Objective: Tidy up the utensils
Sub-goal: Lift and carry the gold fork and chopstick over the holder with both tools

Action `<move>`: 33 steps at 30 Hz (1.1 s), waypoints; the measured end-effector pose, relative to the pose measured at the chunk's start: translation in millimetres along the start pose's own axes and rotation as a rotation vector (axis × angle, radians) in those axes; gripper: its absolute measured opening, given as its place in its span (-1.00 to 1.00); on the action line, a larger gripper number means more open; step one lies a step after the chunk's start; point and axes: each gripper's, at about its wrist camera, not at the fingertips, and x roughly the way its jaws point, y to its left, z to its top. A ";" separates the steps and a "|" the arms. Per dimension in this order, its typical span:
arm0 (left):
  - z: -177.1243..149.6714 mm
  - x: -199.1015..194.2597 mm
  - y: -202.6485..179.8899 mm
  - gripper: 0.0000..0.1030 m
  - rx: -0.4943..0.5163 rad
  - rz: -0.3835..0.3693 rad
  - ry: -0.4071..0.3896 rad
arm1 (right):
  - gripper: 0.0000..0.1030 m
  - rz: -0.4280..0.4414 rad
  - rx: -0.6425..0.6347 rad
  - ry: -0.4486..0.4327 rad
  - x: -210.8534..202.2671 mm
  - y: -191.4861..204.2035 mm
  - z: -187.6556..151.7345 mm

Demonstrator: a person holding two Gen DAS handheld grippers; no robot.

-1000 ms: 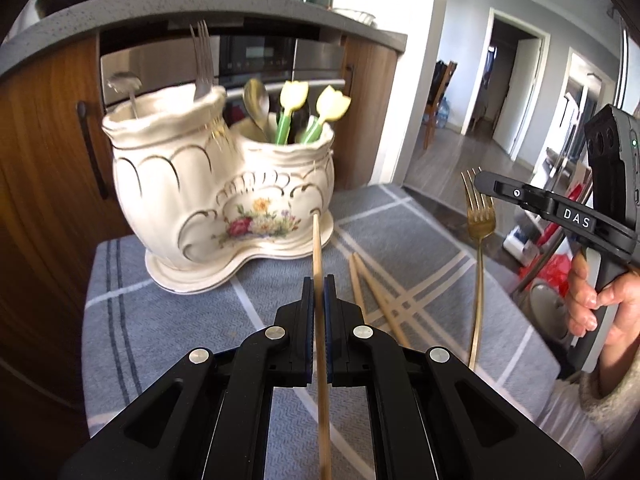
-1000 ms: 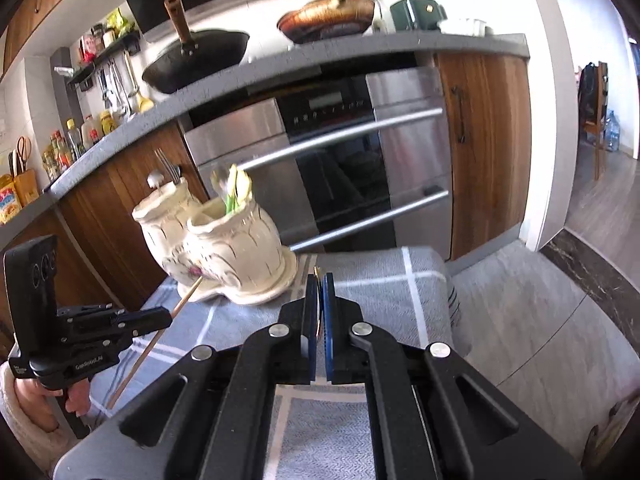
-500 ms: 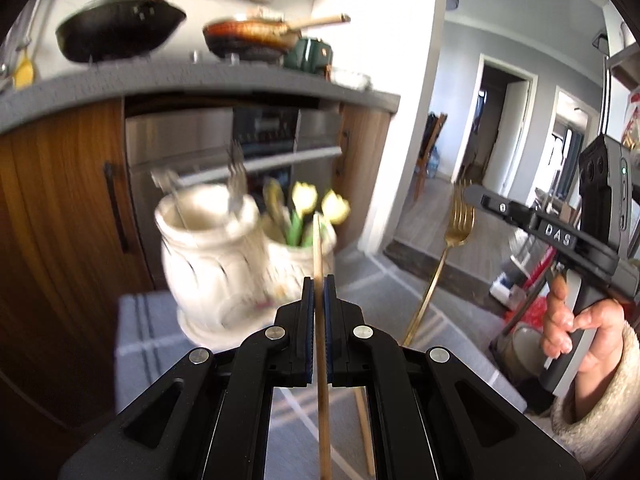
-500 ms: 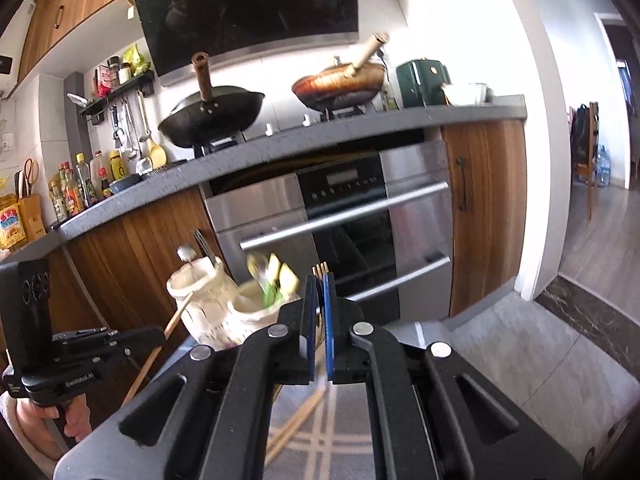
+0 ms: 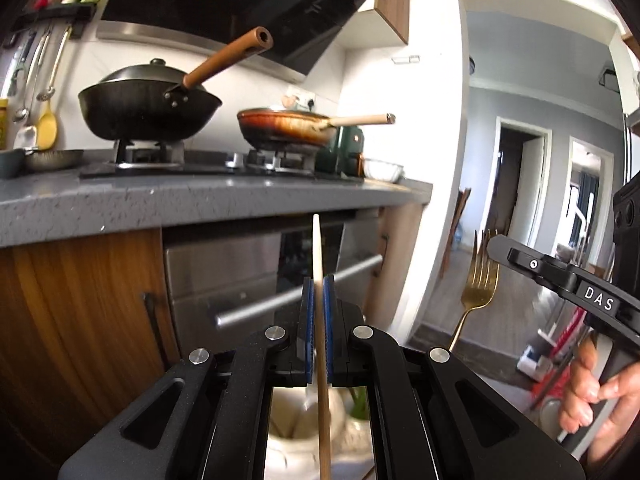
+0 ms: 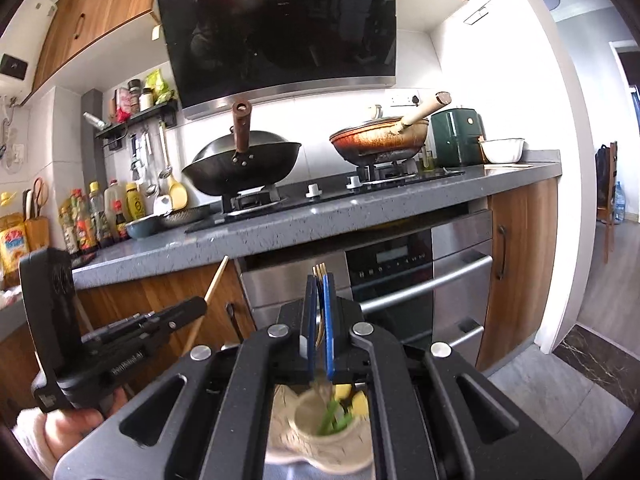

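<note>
My left gripper (image 5: 318,280) is shut on a wooden chopstick (image 5: 318,256) that sticks up past its blue pads. My right gripper (image 6: 318,280) is shut on a gold fork (image 6: 319,270), whose tines peek out above the pads. The left wrist view shows that fork (image 5: 478,284) at the right, held upright by the right gripper. In the right wrist view the chopstick (image 6: 214,280) slants up at the left. The cream ceramic utensil holder (image 6: 320,432) lies low beneath both grippers, seen between the arms, with green-handled utensils in it. The holder (image 5: 296,420) is mostly hidden.
A grey counter (image 6: 320,220) runs ahead with a black wok (image 6: 244,164) and a brown pan (image 6: 380,140) on the hob. A steel oven (image 6: 400,280) sits under it between wooden cabinet doors. A doorway (image 5: 516,200) opens to the right.
Both grippers rose and tilted upward with the chopstick and fork. The holder and grey cloth dropped from mid-frame to the bottom, and the hob came into view.
</note>
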 end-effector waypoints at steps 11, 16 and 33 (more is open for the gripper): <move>2.2 44.6 20.9 -0.91 -0.028 0.066 -0.106 | -0.95 -0.029 0.019 -0.042 39.7 5.7 11.7; -11.0 58.6 28.4 -0.91 -0.034 0.077 -0.096 | -0.95 -0.058 -0.014 -0.074 39.7 8.1 12.8; -43.6 40.2 39.5 -0.97 -0.022 0.088 -0.102 | -0.95 -0.030 -0.062 0.026 55.4 15.1 -23.0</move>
